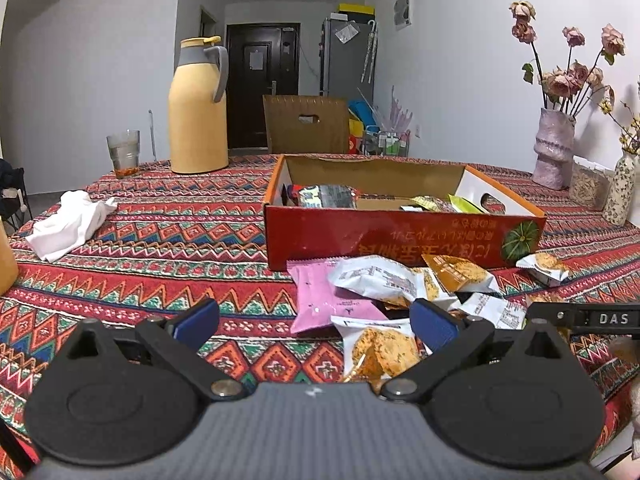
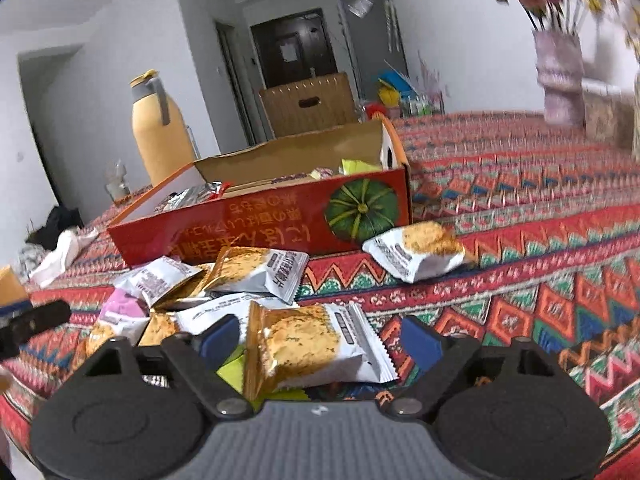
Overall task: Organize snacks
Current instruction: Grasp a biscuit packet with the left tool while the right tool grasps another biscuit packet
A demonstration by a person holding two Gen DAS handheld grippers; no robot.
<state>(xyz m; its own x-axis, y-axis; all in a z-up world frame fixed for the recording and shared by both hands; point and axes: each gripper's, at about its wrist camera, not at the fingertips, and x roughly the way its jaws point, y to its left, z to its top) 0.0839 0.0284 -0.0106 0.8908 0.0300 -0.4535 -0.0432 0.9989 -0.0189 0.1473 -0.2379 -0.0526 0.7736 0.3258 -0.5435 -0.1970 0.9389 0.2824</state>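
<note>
Right claw (image 2: 320, 338) low over the snack pile, blue pads spread either side of a cracker packet (image 2: 308, 346), the packet lying between them. Left pad (image 2: 219, 338) right at the packet's gold end; right pad (image 2: 421, 343) standing just clear of the crimped white edge. Released, then, nothing clamped. Packet tilted, resting on other wrappers and something yellow-green beneath.

Left claw (image 1: 316, 322) wide apart too, gripping nothing, hovering above the patterned desk (image 1: 160, 240) on the near side of the red box (image 1: 400, 236). Between its pads, bare cloth and the left edge of the pile: a pink packet (image 1: 324, 300) lying flat, a white cracker packet (image 1: 380, 348) just in front of it.

Red box open-topped, pumpkin picture (image 1: 520, 242) on its near wall, printing upside down. Inside, a dark silver-ended packet (image 1: 328, 196) toward the left end and yellowish wrappers (image 1: 436, 204) toward the right end. Rest of the snacks heaped against the box's near wall, spilling toward the claws. One lone cracker packet (image 2: 416, 252) apart from the heap, just in front of the box's pumpkin corner.

Beyond the box's left end, a yellow thermos jug (image 1: 198, 120) upright, a glass (image 1: 124, 152) to its left. White cloth (image 1: 68, 224) crumpled well left of the box. Right of the box, a pale vase (image 1: 554, 148) of dried roses.
</note>
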